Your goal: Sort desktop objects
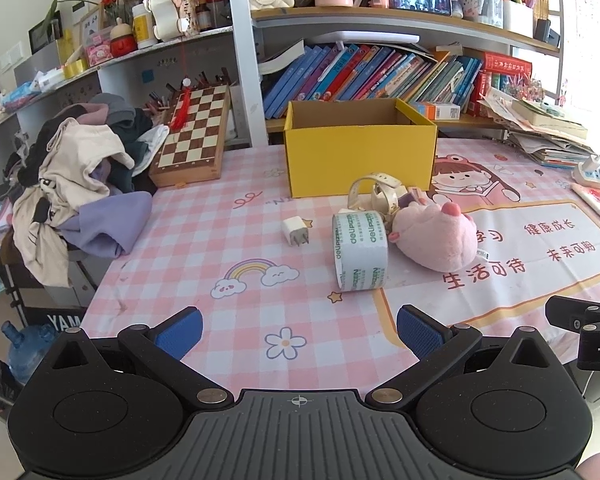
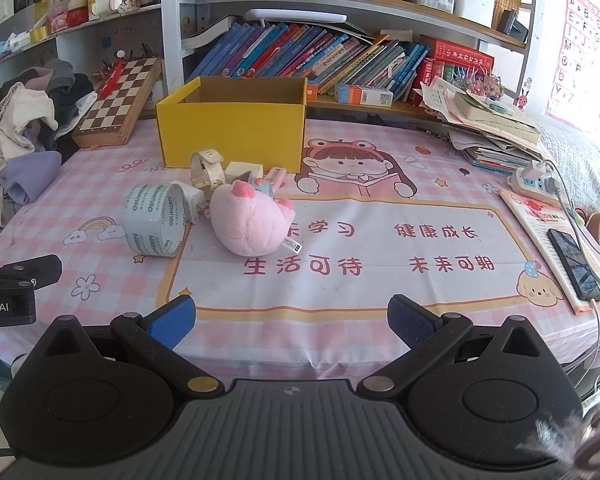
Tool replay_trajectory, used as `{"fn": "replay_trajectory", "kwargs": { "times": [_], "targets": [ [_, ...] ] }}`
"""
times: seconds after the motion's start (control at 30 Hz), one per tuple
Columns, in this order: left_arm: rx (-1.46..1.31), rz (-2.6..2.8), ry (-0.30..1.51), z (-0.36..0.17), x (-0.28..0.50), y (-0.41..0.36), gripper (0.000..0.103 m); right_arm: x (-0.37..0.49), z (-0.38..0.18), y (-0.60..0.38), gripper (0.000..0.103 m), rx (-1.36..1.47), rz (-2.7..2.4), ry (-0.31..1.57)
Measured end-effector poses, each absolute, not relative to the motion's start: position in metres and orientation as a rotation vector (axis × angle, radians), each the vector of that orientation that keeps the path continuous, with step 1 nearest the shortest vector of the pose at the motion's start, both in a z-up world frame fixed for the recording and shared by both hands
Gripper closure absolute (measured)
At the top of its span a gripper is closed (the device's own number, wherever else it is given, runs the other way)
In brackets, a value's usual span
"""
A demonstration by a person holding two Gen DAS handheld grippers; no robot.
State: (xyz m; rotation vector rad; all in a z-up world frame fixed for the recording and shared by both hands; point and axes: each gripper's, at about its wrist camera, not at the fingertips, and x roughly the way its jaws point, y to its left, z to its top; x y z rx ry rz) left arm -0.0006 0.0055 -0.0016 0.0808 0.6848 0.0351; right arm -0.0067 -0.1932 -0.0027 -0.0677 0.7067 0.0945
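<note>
An open yellow cardboard box (image 1: 360, 156) (image 2: 230, 136) stands at the back of the desk. In front of it lie a roll of tape (image 1: 359, 256) (image 2: 156, 226), a white plug adapter (image 1: 296, 231), a cream watch (image 1: 382, 194) (image 2: 207, 172) and a pink plush toy (image 1: 436, 236) (image 2: 252, 220). A small white box (image 2: 244, 170) and a small blue-pink item sit behind the plush. My left gripper (image 1: 300, 334) hovers open near the desk's front edge, well short of the tape. Further right, my right gripper (image 2: 292, 322) is open too, with nothing between its fingers.
A folded chessboard (image 1: 192, 136) and a heap of clothes (image 1: 80, 196) lie at the left. At the right are stacked books and papers (image 2: 496, 128), a power strip (image 2: 534, 182), and a phone (image 2: 576, 264) on a booklet with its cable. Bookshelves rise behind.
</note>
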Motion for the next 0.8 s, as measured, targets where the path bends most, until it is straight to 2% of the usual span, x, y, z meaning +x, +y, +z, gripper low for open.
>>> {"fn": "replay_trajectory", "kwargs": {
  "times": [0.8],
  "targets": [
    [0.082, 0.025, 0.696, -0.0036, 0.0052, 0.0072, 0.0, -0.0045, -0.0059, -0.1893, 0.0, -0.082, 0.102, 0.703]
  ]
}}
